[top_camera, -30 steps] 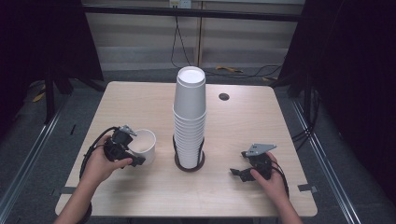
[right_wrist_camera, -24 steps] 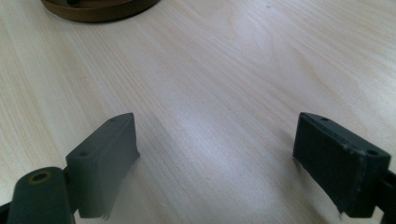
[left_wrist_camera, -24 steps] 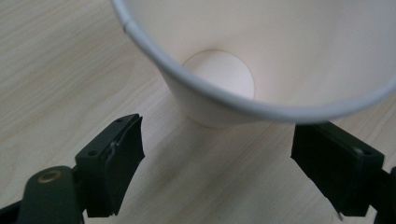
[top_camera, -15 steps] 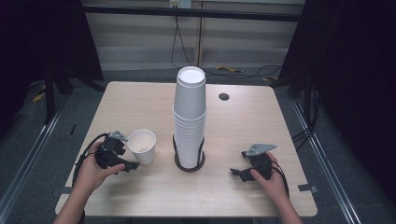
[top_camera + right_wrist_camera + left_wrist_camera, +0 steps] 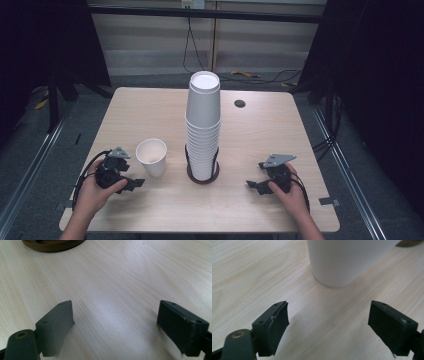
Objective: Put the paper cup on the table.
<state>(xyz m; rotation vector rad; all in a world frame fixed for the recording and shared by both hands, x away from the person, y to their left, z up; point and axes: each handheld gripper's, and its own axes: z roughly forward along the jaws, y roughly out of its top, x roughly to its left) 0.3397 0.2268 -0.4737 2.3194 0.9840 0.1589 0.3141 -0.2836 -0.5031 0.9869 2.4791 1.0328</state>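
Observation:
A single white paper cup stands upright on the wooden table, left of a tall stack of white cups in a dark round holder. My left gripper lies low on the table just near-left of the single cup, apart from it. In the left gripper view its jaws stand open with bare table between them, and the cup's base is ahead. My right gripper rests on the table right of the holder, open and holding nothing.
The holder's brown rim is at the top left of the right gripper view. A small dark hole sits in the table's far right part. Metal rails and dark floor flank the table.
My left gripper has drawn back from the single cup toward the near-left and sunk to the table. The cup stays standing where it was. The right hand has kept still.

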